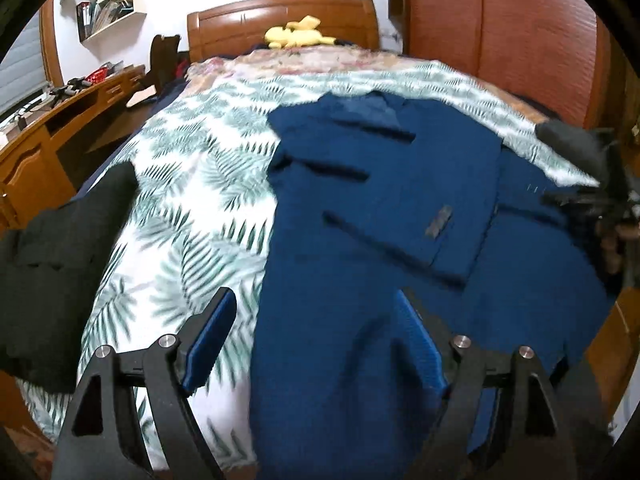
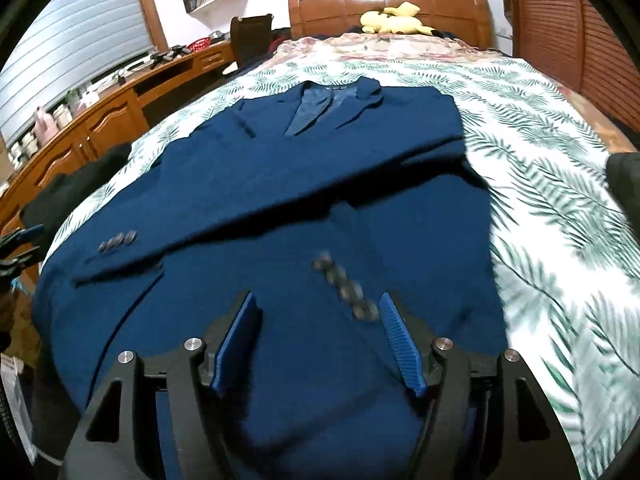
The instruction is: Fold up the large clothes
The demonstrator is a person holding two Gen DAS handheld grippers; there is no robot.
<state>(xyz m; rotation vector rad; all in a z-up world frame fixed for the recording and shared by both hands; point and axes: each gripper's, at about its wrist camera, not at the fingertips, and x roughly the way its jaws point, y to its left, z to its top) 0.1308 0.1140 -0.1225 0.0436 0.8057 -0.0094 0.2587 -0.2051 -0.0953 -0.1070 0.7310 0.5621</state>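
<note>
Navy-blue woven suit jacket (image 2: 280, 200) is laid w/ long axis toward headboard, hem at bed's foot edge. Both jaws held wide, empty; right gripper (image 2: 318, 336) is centred over hem, left gripper (image 1: 316, 332) at its left edge.

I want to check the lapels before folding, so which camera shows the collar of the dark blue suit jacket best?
The right wrist view. There the dark blue suit jacket lies nearly centred on the leaf-print bedspread, with its collar and both lapels facing the camera. The left wrist view shows the collar off to one side, skewed and blurrier.
</note>
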